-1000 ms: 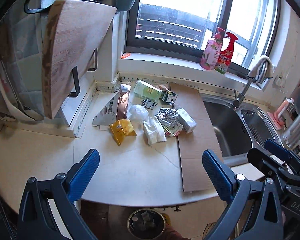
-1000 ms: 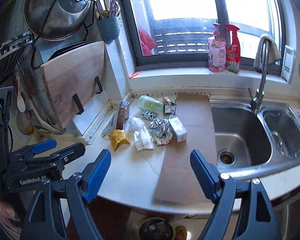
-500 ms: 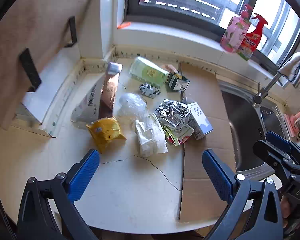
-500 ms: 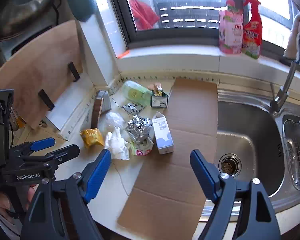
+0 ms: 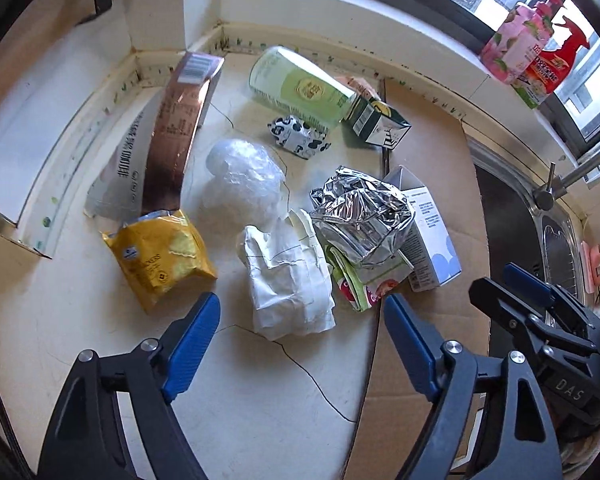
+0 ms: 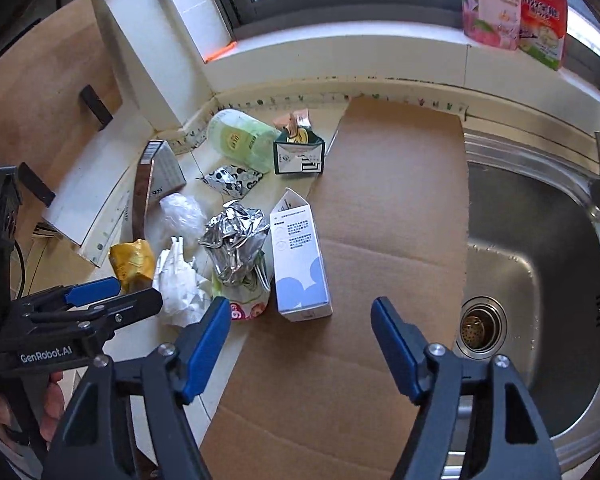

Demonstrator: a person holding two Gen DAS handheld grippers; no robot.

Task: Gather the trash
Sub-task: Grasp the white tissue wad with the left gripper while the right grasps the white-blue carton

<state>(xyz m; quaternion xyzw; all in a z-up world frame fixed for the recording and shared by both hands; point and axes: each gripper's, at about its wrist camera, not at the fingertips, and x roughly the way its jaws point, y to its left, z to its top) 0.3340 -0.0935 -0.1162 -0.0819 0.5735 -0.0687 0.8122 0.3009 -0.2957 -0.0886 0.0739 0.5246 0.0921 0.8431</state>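
Both tools, left tool and right tool, have just been closing yet remain released and empty above the surface, where all trash, including paper wad, foil and carton, lies uncollected.

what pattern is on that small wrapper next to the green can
Black and white cow spots on the small wrapper; clearest in the left wrist view.

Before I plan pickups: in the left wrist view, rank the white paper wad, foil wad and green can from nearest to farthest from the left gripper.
1. White paper wad, just ahead of the left gripper.
2. Foil wad, behind it, to the right.
3. Green can, far back by the wall.
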